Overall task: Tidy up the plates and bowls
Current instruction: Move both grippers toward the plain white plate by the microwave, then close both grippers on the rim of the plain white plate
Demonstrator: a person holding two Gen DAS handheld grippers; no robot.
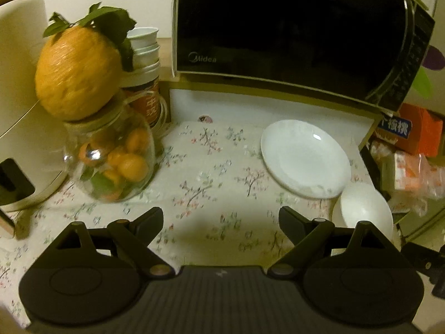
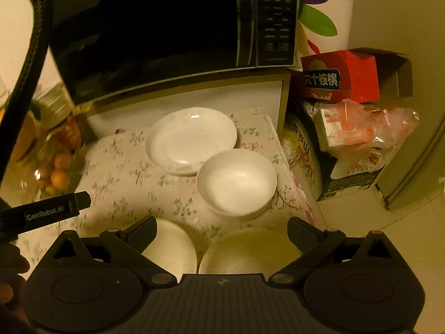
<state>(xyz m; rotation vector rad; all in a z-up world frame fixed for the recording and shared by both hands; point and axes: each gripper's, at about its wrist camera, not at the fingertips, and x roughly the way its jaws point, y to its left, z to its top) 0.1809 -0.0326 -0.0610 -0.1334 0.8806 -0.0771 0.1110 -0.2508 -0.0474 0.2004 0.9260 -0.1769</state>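
Lying beyond right tongs (image 2: 222,229): bowl (image 2: 237,182)

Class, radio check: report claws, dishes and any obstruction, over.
Left claw and right claw open, both empty. White plate and white bowl on the floral cloth, touching or overlapping. Two more white dishes under right claw. Nothing blocking.

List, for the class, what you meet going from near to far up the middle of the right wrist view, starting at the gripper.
Right gripper, jaws open and empty → white bowl → white plate → microwave.
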